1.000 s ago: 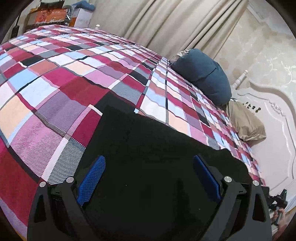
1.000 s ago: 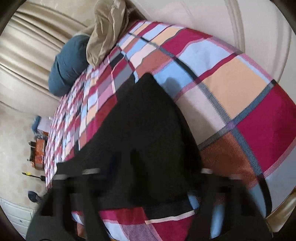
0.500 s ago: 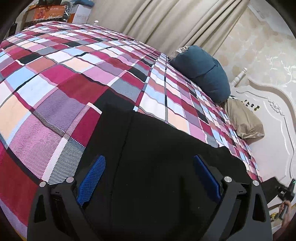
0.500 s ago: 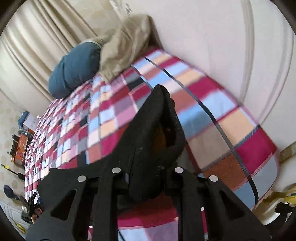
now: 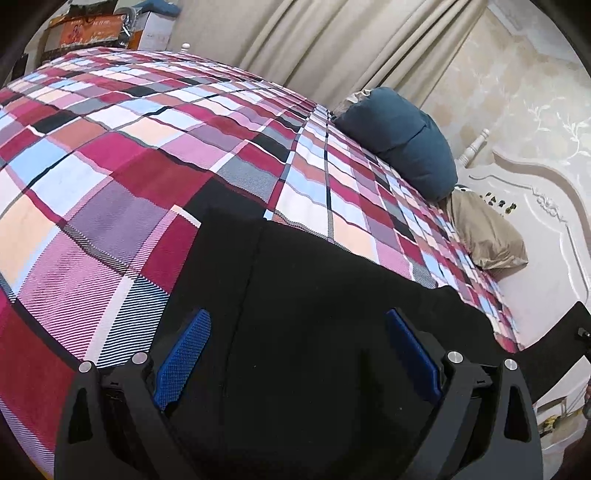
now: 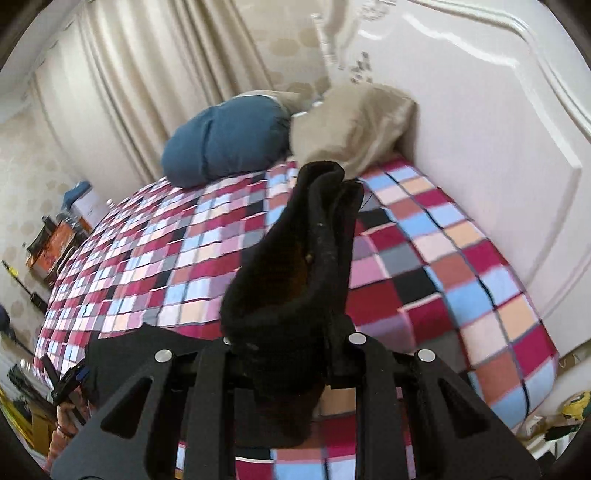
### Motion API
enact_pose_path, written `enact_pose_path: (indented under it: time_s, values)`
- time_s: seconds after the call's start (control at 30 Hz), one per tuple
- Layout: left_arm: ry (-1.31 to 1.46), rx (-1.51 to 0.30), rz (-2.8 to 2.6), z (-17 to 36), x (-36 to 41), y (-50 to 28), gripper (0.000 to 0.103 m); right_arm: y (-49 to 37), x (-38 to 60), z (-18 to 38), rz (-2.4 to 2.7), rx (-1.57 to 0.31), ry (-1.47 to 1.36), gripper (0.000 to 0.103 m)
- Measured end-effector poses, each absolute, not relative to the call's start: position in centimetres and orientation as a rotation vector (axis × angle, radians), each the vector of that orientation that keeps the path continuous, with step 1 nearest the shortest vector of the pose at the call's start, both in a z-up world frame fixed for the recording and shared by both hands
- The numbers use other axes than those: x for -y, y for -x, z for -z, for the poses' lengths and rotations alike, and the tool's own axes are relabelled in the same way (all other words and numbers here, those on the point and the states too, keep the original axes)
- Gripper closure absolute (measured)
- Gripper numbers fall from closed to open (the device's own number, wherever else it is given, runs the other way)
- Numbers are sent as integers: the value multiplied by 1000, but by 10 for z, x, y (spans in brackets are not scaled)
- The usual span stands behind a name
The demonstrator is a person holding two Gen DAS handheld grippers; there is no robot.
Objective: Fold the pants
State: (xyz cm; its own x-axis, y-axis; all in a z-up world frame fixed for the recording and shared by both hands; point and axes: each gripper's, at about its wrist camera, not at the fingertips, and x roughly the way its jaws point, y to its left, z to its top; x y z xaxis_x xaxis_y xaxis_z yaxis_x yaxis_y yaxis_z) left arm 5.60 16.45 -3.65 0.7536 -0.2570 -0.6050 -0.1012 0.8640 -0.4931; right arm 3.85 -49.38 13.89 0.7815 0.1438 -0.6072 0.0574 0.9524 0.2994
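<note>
Black pants [image 5: 314, 288] lie spread on the plaid bed cover [image 5: 110, 206]. My left gripper [image 5: 299, 350] hovers low over them, its blue pads [image 5: 184, 350] wide apart and open with only flat cloth beneath. In the right wrist view, my right gripper [image 6: 291, 347] is shut on a bunched end of the pants [image 6: 303, 258], which stands up from the jaws well above the bed. The fabric hides the right fingertips. The rest of the pants [image 6: 122, 354] trails down toward the left gripper [image 6: 70, 380] at the lower left.
A blue pillow [image 5: 399, 147] and a tan pillow [image 5: 484, 236] lie against the white headboard [image 6: 480, 147]. Beige curtains [image 6: 147, 92] hang behind the bed. Boxes [image 5: 92, 29] stand past its far end. The bed's edge drops off at the right [image 6: 546, 369].
The right gripper closed on the pants' end and rose with it, rolling upright, so the cloth now hangs lifted off the bed. The left gripper stayed put and open.
</note>
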Motion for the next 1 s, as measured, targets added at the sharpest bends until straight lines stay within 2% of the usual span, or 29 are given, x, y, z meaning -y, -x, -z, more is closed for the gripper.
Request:
enact_pose_path:
  time_s: [0.37,1.0]
  values:
    - [542,-716,97,36,-165,-55,9,-55,370,-120,-191,-691,-210,82]
    - [551,-710,104,36,-168,-54,9,-82,235,-6,-275,-884,-68,81]
